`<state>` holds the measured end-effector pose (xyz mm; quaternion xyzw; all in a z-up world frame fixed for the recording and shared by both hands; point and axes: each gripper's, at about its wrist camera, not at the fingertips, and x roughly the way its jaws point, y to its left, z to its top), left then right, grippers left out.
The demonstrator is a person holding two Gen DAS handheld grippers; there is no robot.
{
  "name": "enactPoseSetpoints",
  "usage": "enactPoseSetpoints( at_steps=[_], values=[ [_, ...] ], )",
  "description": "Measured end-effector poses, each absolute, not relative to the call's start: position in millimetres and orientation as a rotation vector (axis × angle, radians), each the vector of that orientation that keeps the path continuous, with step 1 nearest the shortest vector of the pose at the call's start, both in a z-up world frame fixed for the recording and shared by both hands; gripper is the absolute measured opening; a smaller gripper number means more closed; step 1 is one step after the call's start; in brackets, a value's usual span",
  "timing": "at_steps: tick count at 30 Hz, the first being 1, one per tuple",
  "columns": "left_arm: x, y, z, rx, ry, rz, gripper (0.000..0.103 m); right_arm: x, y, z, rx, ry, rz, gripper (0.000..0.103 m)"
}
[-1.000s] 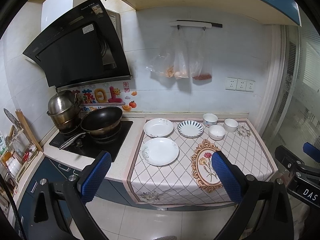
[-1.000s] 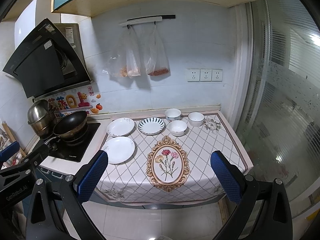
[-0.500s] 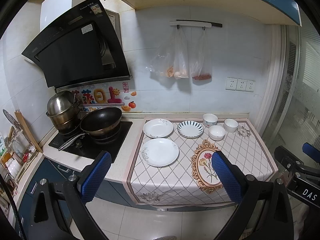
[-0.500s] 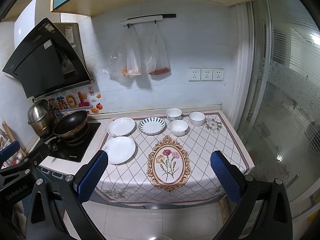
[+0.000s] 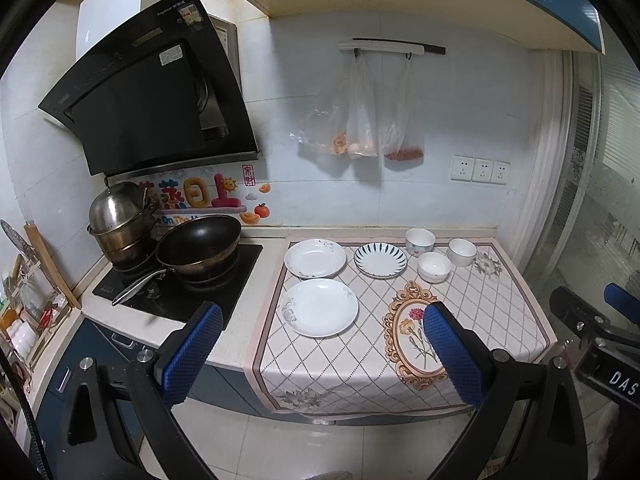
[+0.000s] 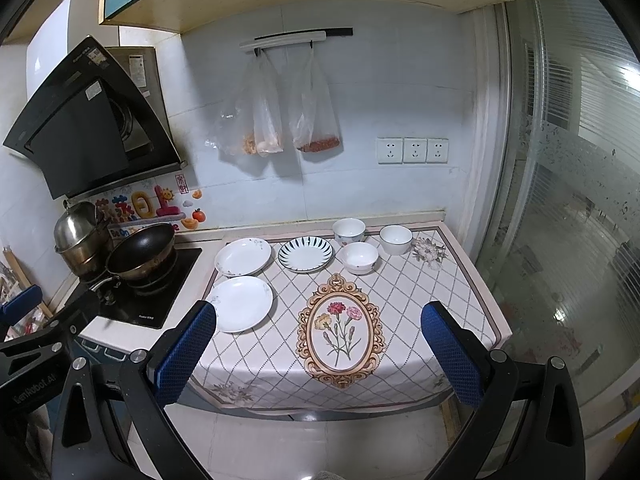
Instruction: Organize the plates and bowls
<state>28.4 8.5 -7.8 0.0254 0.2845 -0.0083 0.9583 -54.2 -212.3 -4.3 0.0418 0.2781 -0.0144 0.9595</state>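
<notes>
Three plates lie on the patterned cloth: a near white plate [image 5: 320, 307] [image 6: 241, 303], a far white plate [image 5: 315, 258] [image 6: 243, 256] and a blue-striped plate [image 5: 380, 259] [image 6: 305, 253]. Three small white bowls stand to their right: one at the back left [image 5: 419, 239] [image 6: 348, 230], one in front [image 5: 434, 266] [image 6: 361, 257], one at the back right [image 5: 462, 251] [image 6: 395, 239]. My left gripper [image 5: 320, 354] and my right gripper [image 6: 318, 354] are both open and empty, held off the counter's front edge, well short of the dishes.
A stove [image 5: 180, 284] with a black wok [image 5: 199, 243] and stacked steel pots [image 5: 120, 220] is left of the cloth. A range hood [image 5: 152, 92] hangs above it. Plastic bags [image 5: 360, 120] hang on the wall. A glass partition [image 6: 580, 240] bounds the right side.
Both views have shifted only slightly; the dishes have not moved and both grippers stay open.
</notes>
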Motion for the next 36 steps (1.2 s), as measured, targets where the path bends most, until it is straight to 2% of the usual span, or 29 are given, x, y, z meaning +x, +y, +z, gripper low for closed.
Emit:
enactPoseSetpoints(
  at_steps=[6,16,19,22,28,30,32,34,36],
  values=[
    [63,38,-40,0.035,0.585,-0.022,0.103,-24,-201,-29,0.141,0.579,-0.005,0.103],
    [195,89,-137,0.0,0.777,0.083,0.103,115,-180,-145,0.249,0.868,0.108,0.103],
    [246,98,-179,-0.008,0.876,0.098,0.099,171,-179,-188,0.291,0.95,0.162,0.103],
    [295,102,-220,-0.004,0.978,0.11,0.089,238,-176,-239,0.341,1.022,0.231,0.102],
    [382,113,-306,-0.056,1.188,0.088,0.084,347,-163,-320,0.371,1.164,0.333,0.094],
    [400,116,-327,-0.061,1.237,0.09,0.077,379,-157,-347,0.374,1.217,0.359,0.085],
    [415,121,-347,-0.074,1.282,0.084,0.074,406,-152,-370,0.392,1.255,0.387,0.079],
    [427,126,-362,-0.104,1.313,0.069,0.068,422,-146,-387,0.409,1.291,0.406,0.072],
    [434,128,-374,-0.129,1.347,0.042,0.054,440,-143,-407,0.437,1.332,0.425,0.062]
  ],
)
